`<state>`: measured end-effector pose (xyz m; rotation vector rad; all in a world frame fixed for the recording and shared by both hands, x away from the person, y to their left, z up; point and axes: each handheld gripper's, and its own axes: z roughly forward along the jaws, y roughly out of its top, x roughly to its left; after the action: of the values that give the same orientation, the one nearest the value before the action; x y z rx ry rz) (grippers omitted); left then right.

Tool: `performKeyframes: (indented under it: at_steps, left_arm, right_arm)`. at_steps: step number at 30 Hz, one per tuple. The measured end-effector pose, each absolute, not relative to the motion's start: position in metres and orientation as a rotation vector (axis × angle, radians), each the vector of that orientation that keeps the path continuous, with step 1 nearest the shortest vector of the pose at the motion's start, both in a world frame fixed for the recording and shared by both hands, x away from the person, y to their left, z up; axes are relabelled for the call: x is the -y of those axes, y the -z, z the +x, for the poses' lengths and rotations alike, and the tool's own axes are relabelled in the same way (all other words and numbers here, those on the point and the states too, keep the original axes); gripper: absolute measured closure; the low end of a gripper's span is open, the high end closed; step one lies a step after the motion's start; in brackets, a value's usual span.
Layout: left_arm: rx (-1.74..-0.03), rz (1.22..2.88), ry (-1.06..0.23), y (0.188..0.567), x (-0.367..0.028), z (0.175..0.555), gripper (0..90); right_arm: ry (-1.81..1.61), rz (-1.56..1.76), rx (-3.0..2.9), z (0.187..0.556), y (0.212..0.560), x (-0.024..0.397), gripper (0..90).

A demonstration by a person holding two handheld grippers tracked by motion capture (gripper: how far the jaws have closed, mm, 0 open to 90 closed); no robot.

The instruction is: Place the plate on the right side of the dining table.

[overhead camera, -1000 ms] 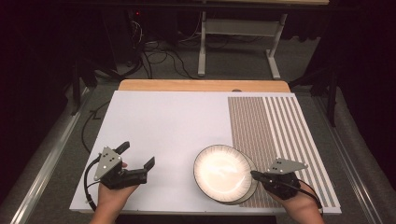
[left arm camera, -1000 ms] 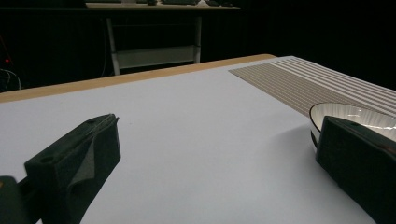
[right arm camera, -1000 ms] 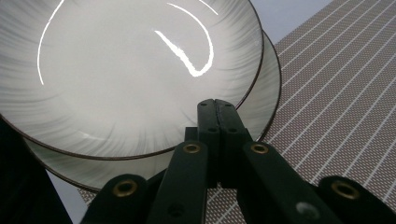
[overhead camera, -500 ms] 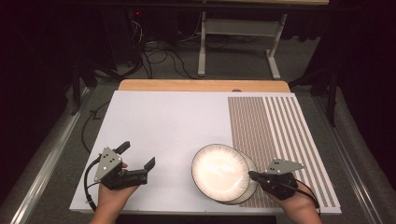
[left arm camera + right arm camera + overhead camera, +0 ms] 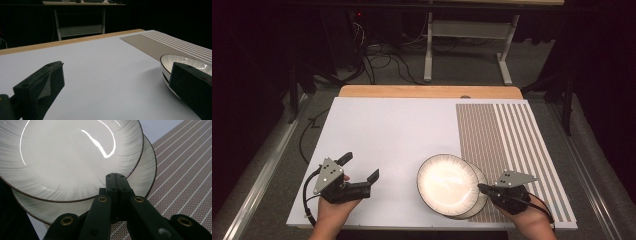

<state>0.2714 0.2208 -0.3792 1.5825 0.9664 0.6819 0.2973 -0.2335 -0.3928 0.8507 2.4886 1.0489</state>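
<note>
While the right gripper has its jaws clenched flat against each other at the rim of the upper plate, the grip itself is the weak point: in the right gripper view the jaws [no gap visible] meet at the near edge of that plate, and I cannot tell whether any of the rim is pinched between them or whether they only rest against it. If nothing is pinched, a lift would come away with nothing, or would nudge the plate sideways.

The upper plate sits offset toward the left on the lower plate, overhanging it on that side. Judgement: a pull or tilt from one edge could slide it off the lower one, tip it onto the counter, or drag the lower plate along. Both plates lie near the front edge of the counter, at the border of the striped mat, so a slide toward the person risks a drop to the floor.

The left gripper hovers well apart to the left, jaws released and wide, holding nothing; it gives no support to the far side of the stack.

Count:
- plates: 2, stacked, offset
- grippers: 2
- striped mat: 1
- counter: 1
</note>
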Motion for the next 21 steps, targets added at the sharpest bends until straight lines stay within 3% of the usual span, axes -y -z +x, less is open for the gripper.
performKeyframes:
  at_steps: [21]
  left_arm:
    - [-0.959,1.585,-0.691,0.379,-0.22,0.27,0.5]
  right_arm:
    - [-1.014,0.815,-2.519,0.296,0.396,0.223,90.0]
